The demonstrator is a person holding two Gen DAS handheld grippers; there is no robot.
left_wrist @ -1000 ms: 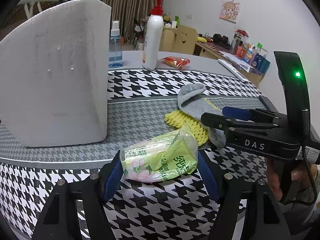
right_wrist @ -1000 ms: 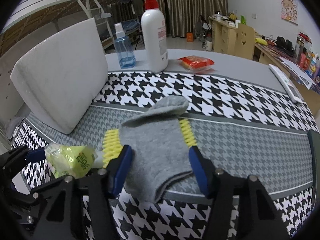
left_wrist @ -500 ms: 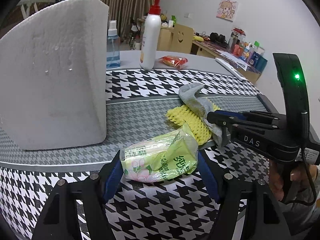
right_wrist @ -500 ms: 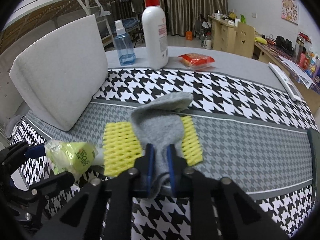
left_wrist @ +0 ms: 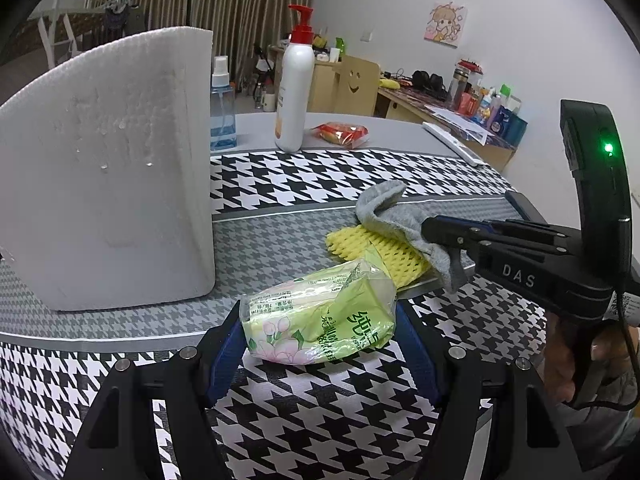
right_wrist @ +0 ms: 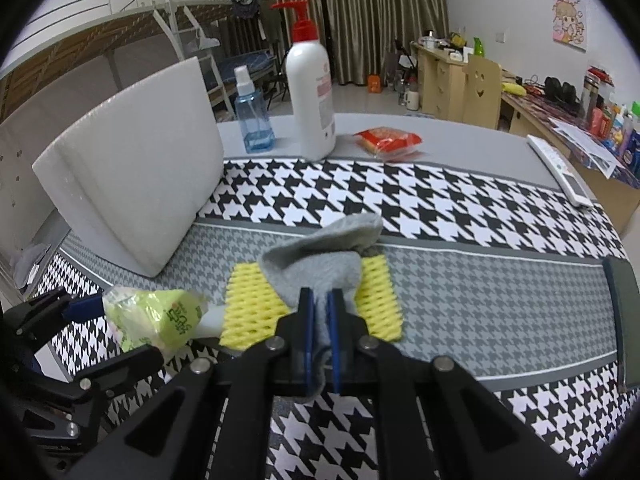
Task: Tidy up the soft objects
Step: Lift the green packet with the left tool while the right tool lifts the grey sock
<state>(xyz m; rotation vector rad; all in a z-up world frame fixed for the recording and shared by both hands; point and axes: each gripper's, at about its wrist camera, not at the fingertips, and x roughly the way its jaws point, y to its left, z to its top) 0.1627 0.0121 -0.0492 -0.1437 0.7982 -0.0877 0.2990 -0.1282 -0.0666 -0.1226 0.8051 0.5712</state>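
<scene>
Both tools are matte black: the left gripper [left_wrist: 320, 344] has two broad angular arms studded with round silver screws, each ending in a flat blue pad [left_wrist: 224, 354]. The right gripper [right_wrist: 320, 344] is built the same way, and seen from the side it carries white letters reading DAS, a tall curved black upright with a small green light (lit), and a white printed label near its rear. A thin black cable [left_wrist: 630, 344] loops down past the hand [left_wrist: 568, 364] wrapped round its pistol-style handle, with grey fabric showing just below.
</scene>
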